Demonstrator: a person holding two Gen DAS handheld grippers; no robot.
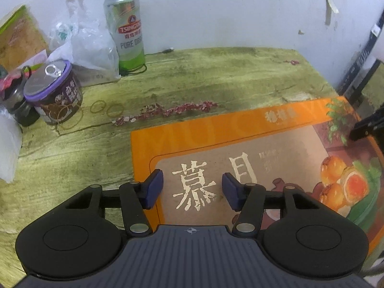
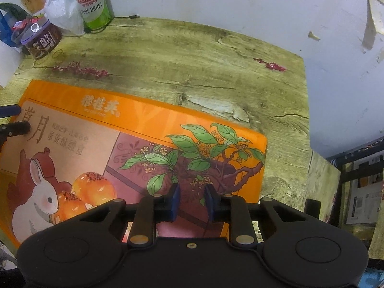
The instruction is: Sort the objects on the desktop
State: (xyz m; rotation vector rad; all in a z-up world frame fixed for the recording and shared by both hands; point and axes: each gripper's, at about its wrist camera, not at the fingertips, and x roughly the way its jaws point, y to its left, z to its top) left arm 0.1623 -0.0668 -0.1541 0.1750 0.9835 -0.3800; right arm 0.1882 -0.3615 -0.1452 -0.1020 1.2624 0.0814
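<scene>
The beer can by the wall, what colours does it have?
The beer can is silver above and green below, with a red logo; clearest in the right wrist view.

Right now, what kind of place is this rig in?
Probably a home desk pushed against a wall, not a lab: a worn wood-grain table, a beer can and plastic bag at the back, and a pastry gift box.

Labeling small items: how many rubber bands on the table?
3 thin tan rubber bands: two small ones side by side right of the purple-lidded brown cup, one larger loop against its base. More may hide behind clutter.
</scene>
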